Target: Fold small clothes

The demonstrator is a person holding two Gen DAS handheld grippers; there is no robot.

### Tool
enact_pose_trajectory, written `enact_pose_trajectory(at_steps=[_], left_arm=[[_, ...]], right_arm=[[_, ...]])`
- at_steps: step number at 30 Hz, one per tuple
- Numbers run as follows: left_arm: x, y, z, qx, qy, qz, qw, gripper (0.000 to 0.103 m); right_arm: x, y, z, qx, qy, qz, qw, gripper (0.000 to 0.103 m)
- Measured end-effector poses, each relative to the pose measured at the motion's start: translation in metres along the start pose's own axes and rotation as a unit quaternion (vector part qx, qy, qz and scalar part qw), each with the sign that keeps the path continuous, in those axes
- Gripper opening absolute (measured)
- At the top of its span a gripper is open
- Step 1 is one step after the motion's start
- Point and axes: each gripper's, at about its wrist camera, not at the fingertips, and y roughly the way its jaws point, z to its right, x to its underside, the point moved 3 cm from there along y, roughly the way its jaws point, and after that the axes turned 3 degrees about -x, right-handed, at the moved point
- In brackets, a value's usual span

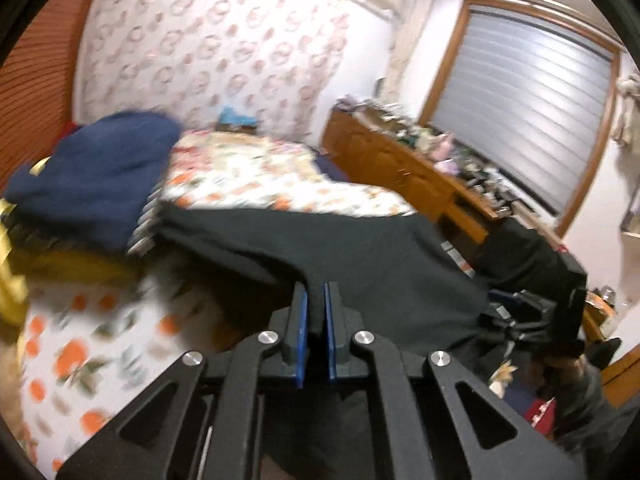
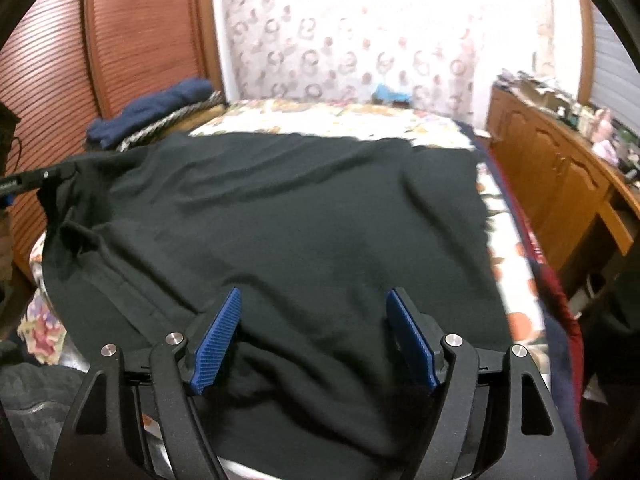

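Jaws of the left gripper (image 1: 316,300) stand nearly together, clamped on a pinched fold of the black garment (image 1: 340,248); the cloth rises from between the blue pads (image 1: 301,332) and stretches away, lifted off the bed (image 1: 248,172). Jaws of the right gripper (image 2: 314,300) stand wide apart, holding nothing, with the black garment (image 2: 280,208) lying between and beneath the blue pads (image 2: 218,340). From the right wrist view the garment is spread broadly over the bed (image 2: 516,292), which carries a floral and orange-print cover. A dark blue garment (image 1: 92,176) sits piled at the bed's far left corner, over yellow cloth (image 1: 60,268). A wooden dresser (image 1: 400,164) with clutter on top stands along the window wall. Both views are motion-blurred.
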Motion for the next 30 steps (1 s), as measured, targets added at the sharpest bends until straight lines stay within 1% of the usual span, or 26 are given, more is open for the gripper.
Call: enact_pose_trajectory(at_steps=[2, 3, 8, 13, 15, 16, 17, 18, 20, 21, 23, 25, 26, 27, 30], left_arm=[[-0.014, 0.009, 0.017, 0.02, 0.017, 0.003, 0.9997, 0.004], [-0.021, 0.015, 0.033, 0.032, 0.03, 0.005, 0.999, 0.004], [-0.048, 0.039, 0.089, 0.072, 0.079, 0.003, 0.9942, 0.004], [-0.071, 0.065, 0.146, 0.11, 0.115, -0.012, 0.9871, 0.004], [-0.076, 0.068, 0.164, 0.134, 0.111, -0.022, 0.9844, 0.004], [-0.078, 0.072, 0.176, 0.153, 0.111, -0.029, 0.9815, 0.004], [-0.077, 0.072, 0.184, 0.161, 0.118, -0.037, 0.9793, 0.004], [-0.076, 0.074, 0.19, 0.162, 0.126, -0.044, 0.9778, 0.004], [-0.071, 0.082, 0.203, 0.142, 0.149, -0.055, 0.977, 0.005], [-0.067, 0.086, 0.206, 0.135, 0.16, -0.063, 0.9758, 0.008], [-0.062, 0.088, 0.207, 0.134, 0.169, -0.07, 0.974, 0.012], [-0.06, 0.088, 0.205, 0.12, 0.174, -0.071, 0.975, 0.028], [-0.059, 0.085, 0.202, 0.115, 0.175, -0.069, 0.9755, 0.042], [-0.058, 0.084, 0.199, 0.11, 0.176, -0.066, 0.976, 0.047], [-0.057, 0.082, 0.183, 0.09, 0.173, -0.062, 0.9788, 0.049]], right_arm=[[0.0, -0.012, 0.012, 0.019, 0.002, 0.01, 1.0, 0.077], [0.0, -0.02, 0.02, 0.033, 0.004, 0.016, 0.999, 0.077], [0.002, -0.043, 0.047, 0.061, 0.025, 0.032, 0.997, 0.076], [0.009, -0.052, 0.065, 0.071, 0.042, 0.034, 0.996, 0.076], [0.011, -0.055, 0.069, 0.076, 0.047, 0.035, 0.995, 0.076], [0.012, -0.058, 0.073, 0.076, 0.051, 0.036, 0.995, 0.076], [0.013, -0.06, 0.075, 0.076, 0.054, 0.036, 0.995, 0.076], [0.014, -0.061, 0.078, 0.077, 0.056, 0.037, 0.995, 0.076], [0.016, -0.065, 0.082, 0.078, 0.06, 0.039, 0.994, 0.076], [0.017, -0.065, 0.084, 0.078, 0.062, 0.039, 0.994, 0.076], [0.019, -0.066, 0.087, 0.08, 0.065, 0.037, 0.994, 0.076], [0.02, -0.066, 0.09, 0.082, 0.069, 0.035, 0.994, 0.076], [0.02, -0.065, 0.09, 0.082, 0.07, 0.035, 0.994, 0.076], [0.02, -0.065, 0.091, 0.082, 0.07, 0.034, 0.994, 0.076], [0.018, -0.062, 0.089, 0.083, 0.065, 0.032, 0.994, 0.076]])
